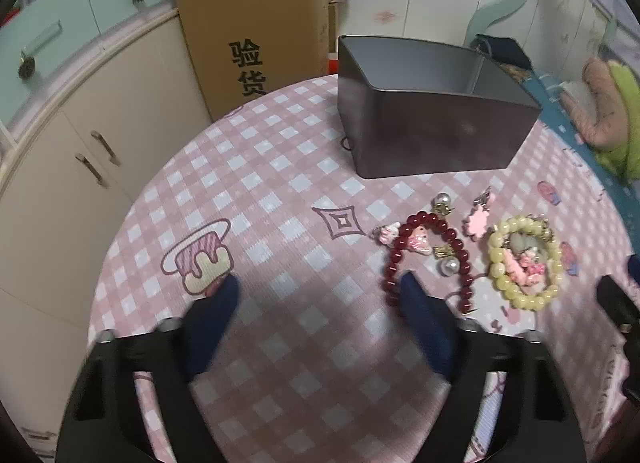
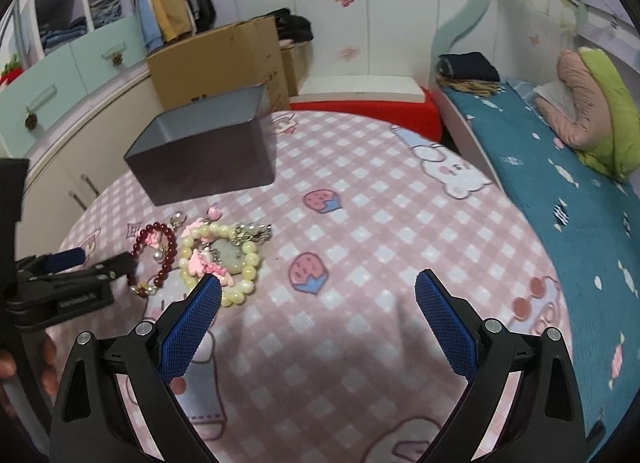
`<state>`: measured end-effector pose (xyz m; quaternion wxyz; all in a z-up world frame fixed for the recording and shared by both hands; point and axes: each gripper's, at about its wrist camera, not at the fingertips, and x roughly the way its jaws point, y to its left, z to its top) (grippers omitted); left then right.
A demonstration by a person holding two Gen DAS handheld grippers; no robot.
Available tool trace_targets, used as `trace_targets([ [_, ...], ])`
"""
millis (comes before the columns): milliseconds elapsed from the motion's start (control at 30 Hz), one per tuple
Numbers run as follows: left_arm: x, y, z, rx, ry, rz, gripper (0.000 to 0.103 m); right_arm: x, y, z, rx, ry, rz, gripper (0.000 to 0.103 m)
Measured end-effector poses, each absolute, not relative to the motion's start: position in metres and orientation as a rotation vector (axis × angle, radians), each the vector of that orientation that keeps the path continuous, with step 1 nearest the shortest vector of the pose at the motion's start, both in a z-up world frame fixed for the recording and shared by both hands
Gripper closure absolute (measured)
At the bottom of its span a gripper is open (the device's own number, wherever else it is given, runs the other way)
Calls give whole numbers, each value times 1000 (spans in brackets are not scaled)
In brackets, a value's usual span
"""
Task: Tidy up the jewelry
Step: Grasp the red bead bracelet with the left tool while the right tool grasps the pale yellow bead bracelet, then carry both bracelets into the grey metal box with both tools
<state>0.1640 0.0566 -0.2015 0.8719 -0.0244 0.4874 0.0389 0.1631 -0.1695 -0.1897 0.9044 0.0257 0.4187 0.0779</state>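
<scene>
From the left wrist camera, the left tongs point(image 1: 316, 291) hang over the bench point(image 1: 280, 167), which is covered in a pink checked cloth with cartoon prints; their two blue pads stand apart with only cloth between them, and nothing is gripped. The right-hand pad's tip lies just at the lower end of the dark red bead bracelet point(image 1: 430, 251), though whether it touches the beads I cannot tell. Beside that bracelet to the right lies a pale yellow bead bracelet point(image 1: 524, 259) with pink charms inside its ring, and small pearl and pink trinkets sit between and above the two. Beyond the jewelry stands an open dark grey box point(image 1: 432, 135), well clear of it. A cardboard box point(image 1: 256, 39) stands behind the bench. From the right wrist camera, the right tongs point(image 2: 320, 287) are spread wide over bare checked cloth, holding nothing; the left pad's tip overlaps the near edge of the yellow bracelet in this view. The red bracelet lies further left, next to the left tongs, and the grey box stands behind both. A bed point(image 2: 560, 199) with a teal cover runs along the right.
</scene>
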Motion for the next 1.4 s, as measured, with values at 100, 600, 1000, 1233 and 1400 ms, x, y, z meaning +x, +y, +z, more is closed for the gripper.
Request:
trace_targets([
  [100, 165, 60, -206, -12, 1015, 60, 59, 168, -163, -193, 46, 877, 175, 9],
  [600, 139, 63, -195, 2, 960, -41, 97, 182, -148, -204, 15, 923, 179, 9],
  [1000, 128, 66, -169, -77, 904, -161, 97, 194, -137, -213, -9, 953, 195, 71],
  [1233, 122, 65, -157, -105, 882, -209, 97, 184, -141, -203, 16, 946, 242, 93],
  [1400, 115, 61, -139, -103, 841, -250, 97, 166, -145, -174, 16, 880, 253, 93],
])
